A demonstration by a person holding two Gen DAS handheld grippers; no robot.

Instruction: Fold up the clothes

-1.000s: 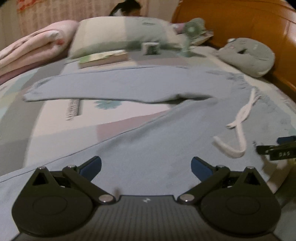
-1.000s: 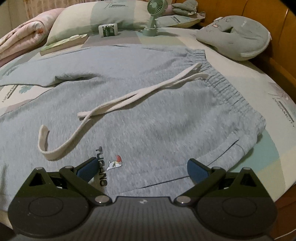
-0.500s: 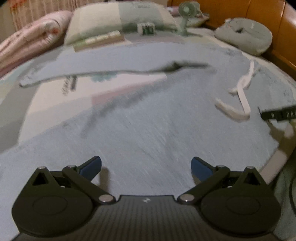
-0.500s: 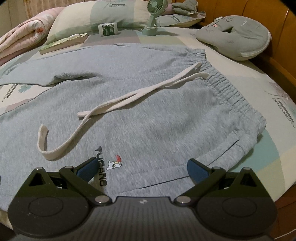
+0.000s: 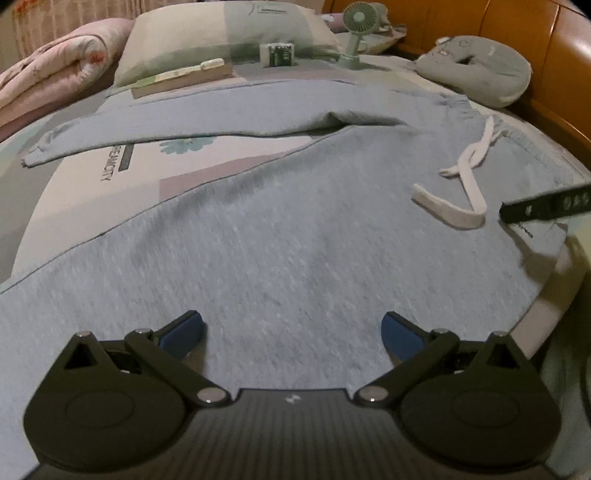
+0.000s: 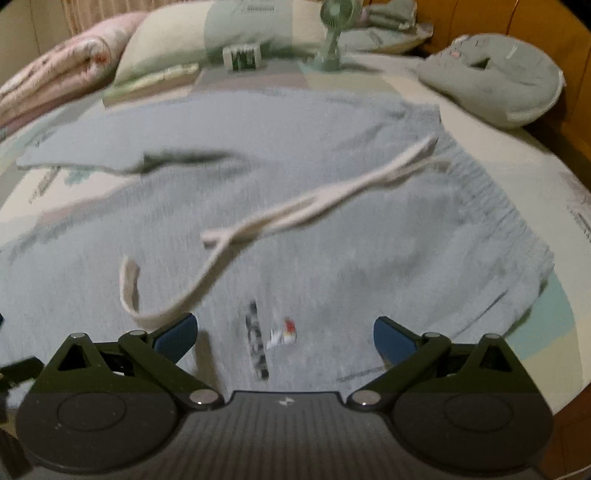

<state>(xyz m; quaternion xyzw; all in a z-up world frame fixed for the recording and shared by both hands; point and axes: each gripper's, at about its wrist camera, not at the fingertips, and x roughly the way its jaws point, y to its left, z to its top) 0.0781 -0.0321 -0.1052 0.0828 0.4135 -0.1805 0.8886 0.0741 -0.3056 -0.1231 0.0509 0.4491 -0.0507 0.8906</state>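
Note:
Grey sweatpants (image 5: 280,236) (image 6: 369,229) lie spread flat on the bed, legs running off to the left, elastic waistband at the right. A white drawstring (image 5: 465,177) (image 6: 295,210) trails across the front, and a small printed logo (image 6: 273,336) sits near the hem edge. My left gripper (image 5: 291,330) is open, low over the near leg with nothing between its fingers. My right gripper (image 6: 284,334) is open just above the logo area, also holding nothing. In the left wrist view the right gripper's black body (image 5: 546,206) pokes in at the right edge.
A rolled pink quilt (image 5: 55,81), a large pillow (image 5: 229,37), a book (image 5: 181,75), a small box (image 5: 277,54), a green desk fan (image 5: 356,33) and a grey cushion (image 5: 480,70) line the far side. The wooden bed frame (image 5: 554,122) curves along the right.
Both grippers have moved forward and lower over the sweatpants; the right view has shifted so the logo now lies between its fingers. Both stay open.

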